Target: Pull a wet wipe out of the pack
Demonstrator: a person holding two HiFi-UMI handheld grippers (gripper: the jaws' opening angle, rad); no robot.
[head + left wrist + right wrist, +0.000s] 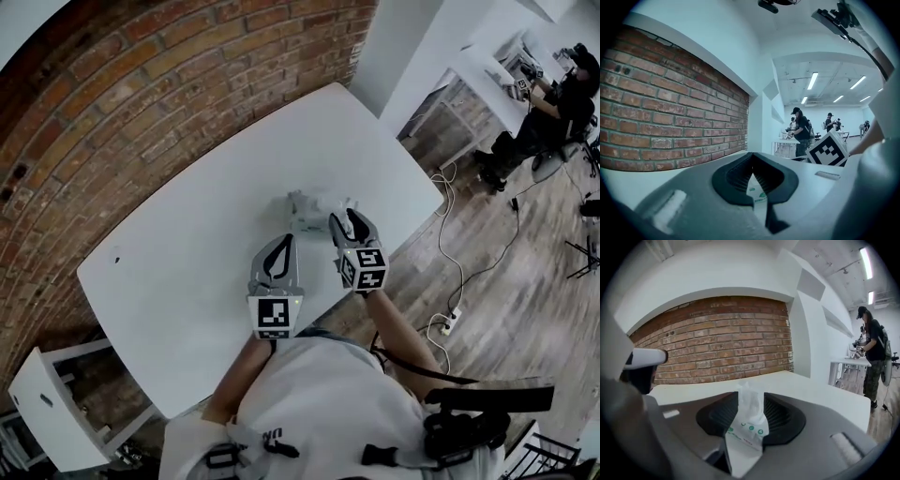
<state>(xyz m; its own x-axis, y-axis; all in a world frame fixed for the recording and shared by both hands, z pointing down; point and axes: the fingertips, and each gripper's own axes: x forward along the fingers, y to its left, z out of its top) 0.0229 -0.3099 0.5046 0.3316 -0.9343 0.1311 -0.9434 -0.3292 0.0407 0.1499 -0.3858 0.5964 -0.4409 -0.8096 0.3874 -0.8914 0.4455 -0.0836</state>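
Note:
A small white wet wipe pack (305,214) with green print lies near the front right of the white table (187,253). A crumpled bit of white wipe (750,397) stands up from its top. My right gripper (343,217) is just to the right of the pack and open. In the right gripper view the pack (745,437) shows in the gap between the spread jaws (751,401). My left gripper (286,240) is a little short of the pack with its tips together. The pack (757,192) shows through the slit below those tips (752,161).
A brick wall (141,84) runs along the table's far side. A white cabinet (47,403) stands at the table's left end. Cables and a power strip (448,323) lie on the wooden floor to the right. A person (562,103) works at a far desk.

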